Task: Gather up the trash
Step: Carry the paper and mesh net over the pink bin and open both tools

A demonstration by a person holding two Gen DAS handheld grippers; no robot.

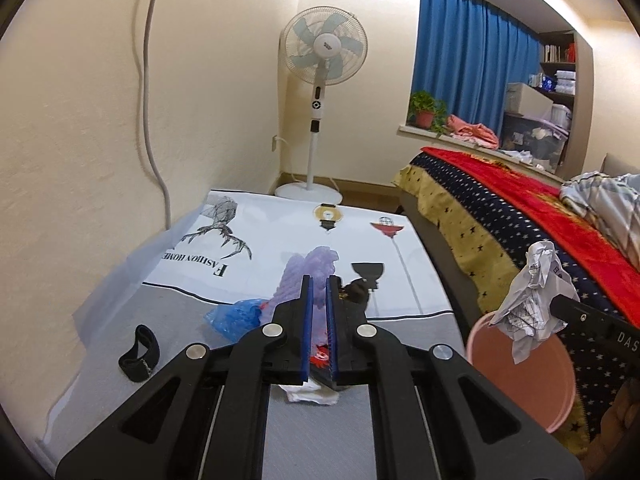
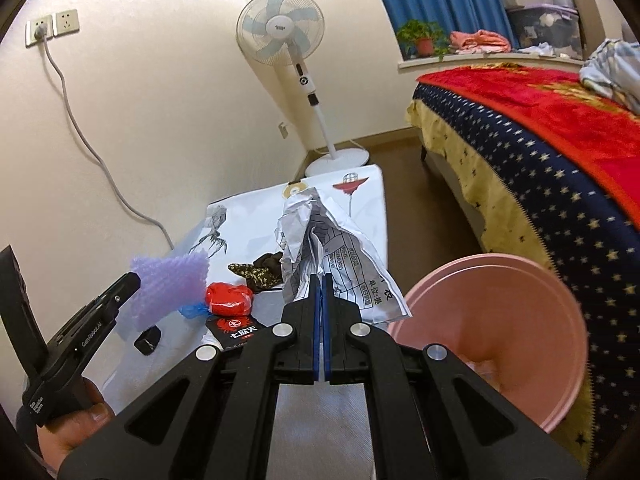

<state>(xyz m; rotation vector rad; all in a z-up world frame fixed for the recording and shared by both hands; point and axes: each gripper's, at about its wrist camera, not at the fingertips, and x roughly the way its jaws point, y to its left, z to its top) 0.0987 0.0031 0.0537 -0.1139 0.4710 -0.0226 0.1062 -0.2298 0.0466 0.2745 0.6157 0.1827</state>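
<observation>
Left gripper [image 1: 319, 292]: jaws pressing together on purple foam [image 1: 310, 268], holding it lifted above the table [image 1: 280, 412]. In the right view the same foam [image 2: 170, 280] is sticking out of the left gripper [image 2: 134, 280] at far left, with a hand [image 2: 76, 416] wrapping the handle.

Right gripper [image 2: 321, 292]: jaws sitting together, clamping crumpled printed paper [image 2: 320, 248], which is hanging in the air just left of the pink bin [image 2: 520, 300]. In the left view that paper [image 1: 532, 300] is hovering over the bin's [image 1: 560, 400] rim at right.

Lying on the table, between the two grippers: red wad [image 2: 229, 299], blue plastic bag [image 1: 236, 316], black packet [image 2: 236, 330], dark patterned cloth [image 2: 260, 272], black strap [image 1: 139, 352], white scrap [image 1: 312, 394].

Standing far: fan [image 1: 324, 48] against the wall. Bed [image 2: 540, 140] running along the right.
</observation>
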